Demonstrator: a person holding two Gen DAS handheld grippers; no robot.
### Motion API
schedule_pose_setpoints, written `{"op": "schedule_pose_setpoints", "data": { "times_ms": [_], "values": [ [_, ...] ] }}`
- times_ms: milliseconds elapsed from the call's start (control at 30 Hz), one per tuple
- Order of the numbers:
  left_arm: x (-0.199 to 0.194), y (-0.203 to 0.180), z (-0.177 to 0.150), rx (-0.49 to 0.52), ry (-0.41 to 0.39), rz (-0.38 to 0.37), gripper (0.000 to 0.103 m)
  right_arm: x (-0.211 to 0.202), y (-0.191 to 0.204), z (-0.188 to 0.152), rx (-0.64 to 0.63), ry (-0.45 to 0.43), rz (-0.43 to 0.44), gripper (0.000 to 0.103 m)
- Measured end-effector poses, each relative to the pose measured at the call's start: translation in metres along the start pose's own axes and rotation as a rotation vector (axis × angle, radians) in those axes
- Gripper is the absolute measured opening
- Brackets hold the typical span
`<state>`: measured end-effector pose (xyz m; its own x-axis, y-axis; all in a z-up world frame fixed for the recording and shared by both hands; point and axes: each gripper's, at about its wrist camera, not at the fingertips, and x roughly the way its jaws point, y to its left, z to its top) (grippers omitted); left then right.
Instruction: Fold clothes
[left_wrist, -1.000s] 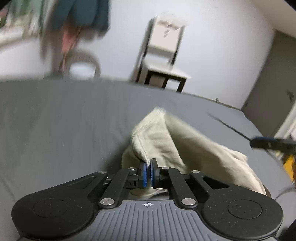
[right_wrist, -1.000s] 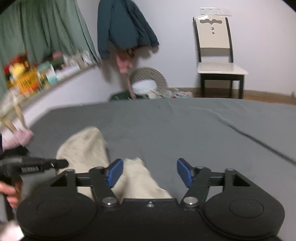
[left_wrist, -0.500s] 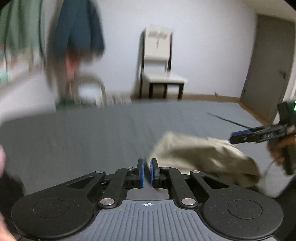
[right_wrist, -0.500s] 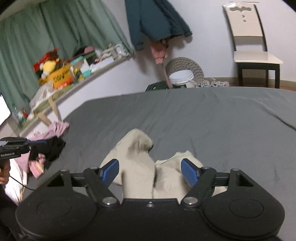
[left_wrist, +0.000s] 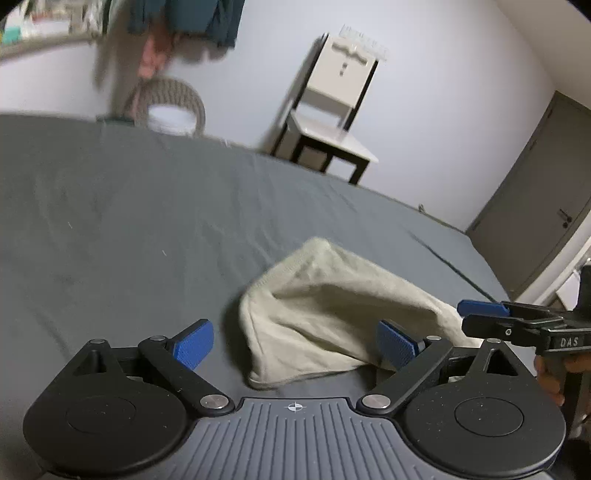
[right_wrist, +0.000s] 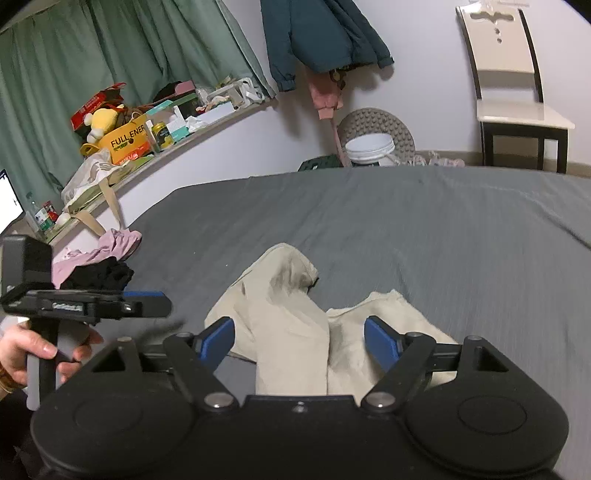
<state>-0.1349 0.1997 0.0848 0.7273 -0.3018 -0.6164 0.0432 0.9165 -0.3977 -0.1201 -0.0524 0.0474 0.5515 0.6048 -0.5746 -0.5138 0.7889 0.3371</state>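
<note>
A beige garment (left_wrist: 325, 314) lies crumpled on the grey bed sheet (left_wrist: 129, 221). My left gripper (left_wrist: 295, 341) is open just above the sheet, with the garment's near edge between and beyond its blue pads. The garment (right_wrist: 295, 317) also shows in the right wrist view, bunched in two lobes. My right gripper (right_wrist: 299, 341) is open over its near end, holding nothing. The right gripper (left_wrist: 517, 321) shows at the right edge of the left wrist view. At the left of the right wrist view, a hand holds the left gripper (right_wrist: 88, 304).
A pile of pink and black clothes (right_wrist: 96, 266) lies at the bed's left edge. A cluttered shelf (right_wrist: 147, 136) runs along the wall by green curtains. A white chair (left_wrist: 332, 110), a white bucket (right_wrist: 369, 149) and a hanging teal jacket (right_wrist: 321, 33) stand beyond the bed. A door (left_wrist: 535, 221) is at the right.
My left gripper was shut on the beige garment a second ago, then let go and has now opened wide. The garment has dropped onto the sheet. My right gripper stayed open.
</note>
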Motion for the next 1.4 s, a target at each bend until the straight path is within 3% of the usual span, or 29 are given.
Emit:
{"op": "schedule_pose_setpoints", "data": {
  "times_ms": [133,267,567,767,833,900,967,1000,1033,1067,1133,1167,1233,1400],
  "values": [
    [0.025,0.009,0.0,-0.053,0.034,-0.025,0.095,-0.002,0.004,0.0,-0.027,-0.044,-0.023,0.091],
    [0.047,0.013,0.002,-0.113,0.076,0.048,0.096,-0.002,0.004,0.001,-0.017,-0.063,-0.007,0.091],
    [0.061,0.015,0.002,-0.171,0.101,-0.059,0.096,0.002,0.01,0.0,-0.038,-0.049,-0.008,0.093],
    [0.071,0.01,0.005,-0.125,0.079,-0.036,0.096,0.001,0.011,-0.001,-0.043,-0.052,-0.013,0.093],
    [0.07,0.012,0.004,-0.161,0.04,-0.075,0.095,0.001,0.01,-0.002,-0.04,-0.051,-0.02,0.094],
    [0.076,0.016,0.005,-0.217,0.055,-0.088,0.095,0.001,0.008,-0.001,-0.032,-0.049,-0.025,0.094],
    [0.079,0.019,0.003,-0.248,0.046,-0.055,0.077,0.0,0.008,-0.001,-0.025,-0.052,-0.025,0.094],
    [0.081,0.021,0.002,-0.257,0.038,-0.036,0.057,0.0,0.008,-0.001,-0.025,-0.054,-0.026,0.094],
    [0.082,0.024,0.0,-0.271,0.039,-0.033,0.045,-0.001,0.009,0.0,-0.026,-0.056,-0.026,0.094],
    [0.085,0.027,-0.001,-0.293,0.044,-0.037,0.044,-0.001,0.009,0.0,-0.026,-0.057,-0.026,0.094],
    [0.088,0.032,-0.006,-0.319,0.048,-0.05,0.028,0.0,0.009,-0.001,-0.026,-0.054,-0.031,0.094],
    [0.089,0.033,-0.007,-0.317,0.05,-0.045,0.026,0.0,0.009,-0.001,-0.026,-0.052,-0.033,0.094],
    [0.093,0.034,-0.01,-0.325,0.059,-0.038,0.004,0.001,0.009,-0.001,-0.028,-0.048,-0.035,0.094],
    [0.093,0.036,-0.01,-0.35,0.02,-0.086,0.002,0.003,0.01,-0.001,-0.027,-0.043,-0.034,0.094]
  ]
}}
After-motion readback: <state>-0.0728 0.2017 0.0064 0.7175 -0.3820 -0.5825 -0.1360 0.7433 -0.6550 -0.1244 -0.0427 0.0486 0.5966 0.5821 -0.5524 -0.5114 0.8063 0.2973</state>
